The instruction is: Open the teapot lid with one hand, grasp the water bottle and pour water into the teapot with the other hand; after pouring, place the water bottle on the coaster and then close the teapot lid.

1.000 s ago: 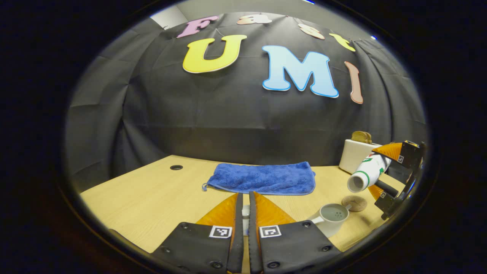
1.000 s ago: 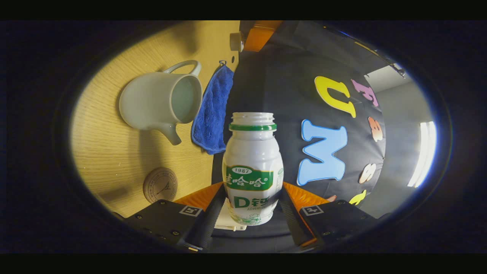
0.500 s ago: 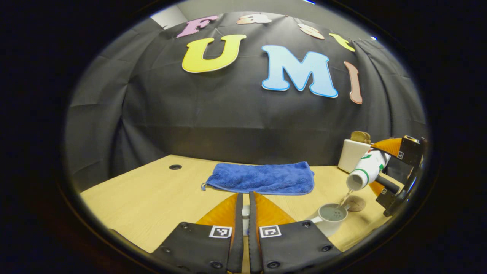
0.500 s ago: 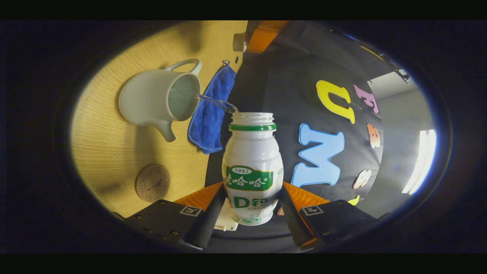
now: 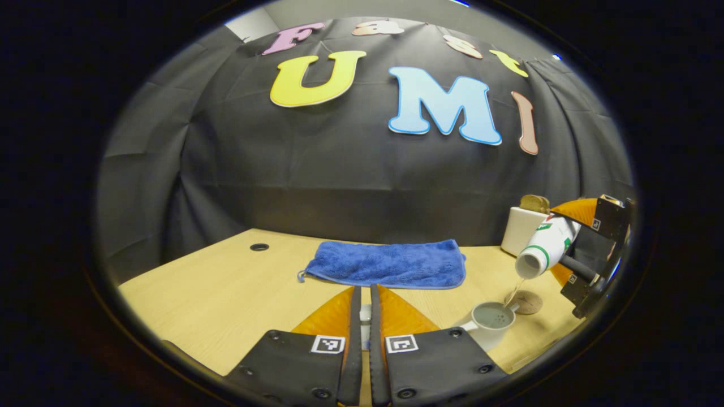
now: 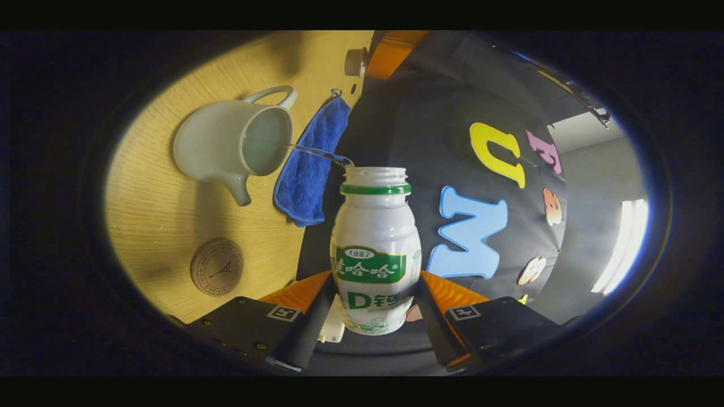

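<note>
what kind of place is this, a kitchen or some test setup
Likely a staged recording booth, not a kitchen: a black cloth wall backs a bare wooden table, which carries just a few props, such as a teapot, coaster and blue towel.

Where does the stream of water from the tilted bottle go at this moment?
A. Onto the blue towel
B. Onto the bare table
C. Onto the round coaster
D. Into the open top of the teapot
D: in the right gripper view a thin stream runs from the mouth of the water bottle into the open top of the teapot, not onto the coaster.
</note>
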`<state>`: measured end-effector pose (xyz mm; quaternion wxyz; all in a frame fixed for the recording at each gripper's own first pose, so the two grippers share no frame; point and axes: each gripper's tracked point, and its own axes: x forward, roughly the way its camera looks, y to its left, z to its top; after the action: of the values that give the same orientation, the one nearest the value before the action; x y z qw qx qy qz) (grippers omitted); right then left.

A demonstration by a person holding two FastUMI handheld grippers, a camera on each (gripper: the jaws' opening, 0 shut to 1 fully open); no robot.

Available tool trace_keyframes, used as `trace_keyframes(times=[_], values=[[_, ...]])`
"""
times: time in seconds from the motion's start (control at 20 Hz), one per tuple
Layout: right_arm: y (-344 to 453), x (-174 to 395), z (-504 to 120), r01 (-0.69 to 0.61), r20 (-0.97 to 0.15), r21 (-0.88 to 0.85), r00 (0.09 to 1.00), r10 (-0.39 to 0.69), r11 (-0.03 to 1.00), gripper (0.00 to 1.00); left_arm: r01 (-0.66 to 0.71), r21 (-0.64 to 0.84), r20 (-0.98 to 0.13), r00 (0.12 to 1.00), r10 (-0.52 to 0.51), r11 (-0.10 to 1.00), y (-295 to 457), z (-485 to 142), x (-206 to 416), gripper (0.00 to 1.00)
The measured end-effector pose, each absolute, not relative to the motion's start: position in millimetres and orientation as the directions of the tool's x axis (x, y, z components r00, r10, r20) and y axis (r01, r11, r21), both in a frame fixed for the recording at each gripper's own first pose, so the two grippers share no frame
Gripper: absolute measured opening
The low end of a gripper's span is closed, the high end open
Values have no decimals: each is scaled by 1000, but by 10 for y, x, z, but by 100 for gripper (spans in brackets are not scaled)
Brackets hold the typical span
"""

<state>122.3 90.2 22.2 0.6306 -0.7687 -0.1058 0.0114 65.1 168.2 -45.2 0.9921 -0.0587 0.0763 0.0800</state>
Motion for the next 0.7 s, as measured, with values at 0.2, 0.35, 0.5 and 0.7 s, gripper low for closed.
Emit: trace_keyframes(times=[0.2, 0.35, 0.5, 0.7], values=[[929, 1233, 263, 159, 124, -969, 975, 184, -190, 80, -168, -104, -160, 976, 151, 980, 1689, -452, 645, 12], [951, 1238, 281, 164, 126, -966, 974, 190, -199, 80, -167, -104, -161, 976, 149, 980, 1678, -441, 641, 12], [975, 1227, 292, 170, 129, -963, 973, 193, -209, 80, -167, -104, -161, 976, 149, 980, 1677, -448, 645, 12], [991, 1222, 316, 178, 134, -958, 971, 196, -225, 80, -167, -108, -159, 976, 148, 980, 1683, -435, 639, 12]])
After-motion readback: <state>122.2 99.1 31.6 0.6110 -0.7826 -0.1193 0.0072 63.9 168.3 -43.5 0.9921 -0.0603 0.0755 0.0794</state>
